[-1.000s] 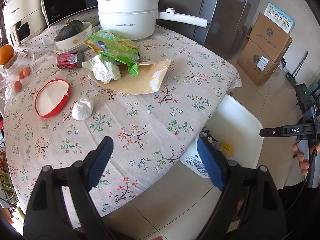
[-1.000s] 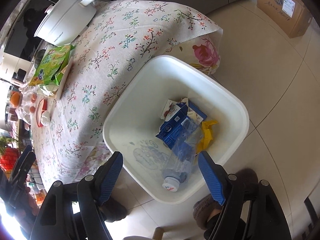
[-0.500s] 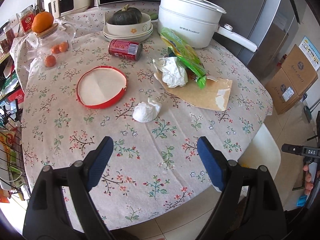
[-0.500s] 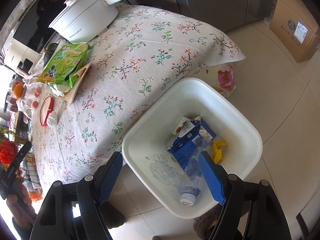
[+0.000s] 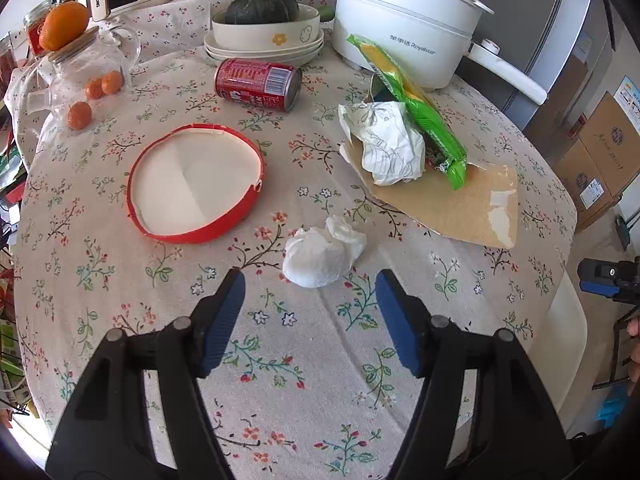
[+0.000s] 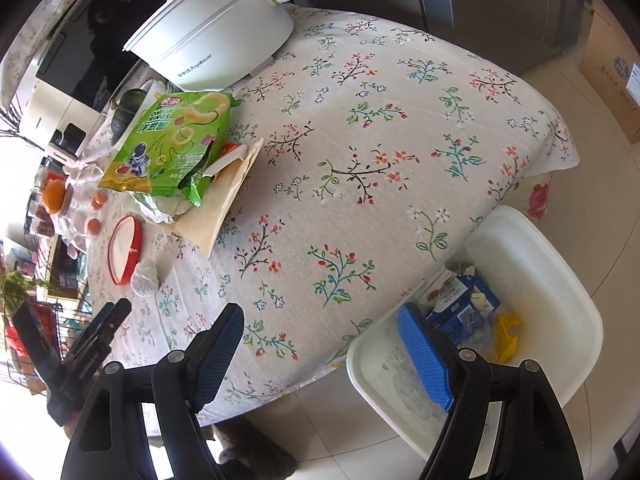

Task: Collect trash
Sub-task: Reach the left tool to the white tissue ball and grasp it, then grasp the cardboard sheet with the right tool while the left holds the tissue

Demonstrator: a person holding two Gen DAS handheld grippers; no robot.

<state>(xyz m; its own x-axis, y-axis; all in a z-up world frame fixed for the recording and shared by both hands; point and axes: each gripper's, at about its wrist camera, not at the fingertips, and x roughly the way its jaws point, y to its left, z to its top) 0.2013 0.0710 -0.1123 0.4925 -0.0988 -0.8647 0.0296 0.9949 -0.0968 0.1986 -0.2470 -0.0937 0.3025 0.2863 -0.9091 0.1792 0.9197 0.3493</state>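
My left gripper [image 5: 310,304] is open and empty, hovering over the floral table just short of a white crumpled tissue ball [image 5: 322,252]. Beyond lie a red-rimmed round lid [image 5: 192,192], a red can on its side [image 5: 258,84], a crumpled paper wad [image 5: 386,148], a green snack bag [image 5: 416,108] and a torn cardboard piece [image 5: 460,204]. My right gripper [image 6: 320,344] is open and empty at the table's edge, above a white bin [image 6: 560,280] on the floor holding a blue carton [image 6: 460,304], a plastic bottle and a yellow scrap.
A white electric pot [image 5: 404,20] with a long handle, a bowl with a green squash [image 5: 264,20], a glass jar with an orange [image 5: 64,28] and small oranges [image 5: 78,116] stand at the back. Cardboard boxes [image 5: 600,152] sit on the floor at the right.
My left gripper has swung from the table's edge and bin to over the table, closing in on the tissue ball. My right gripper has lifted from over the bin toward the table.
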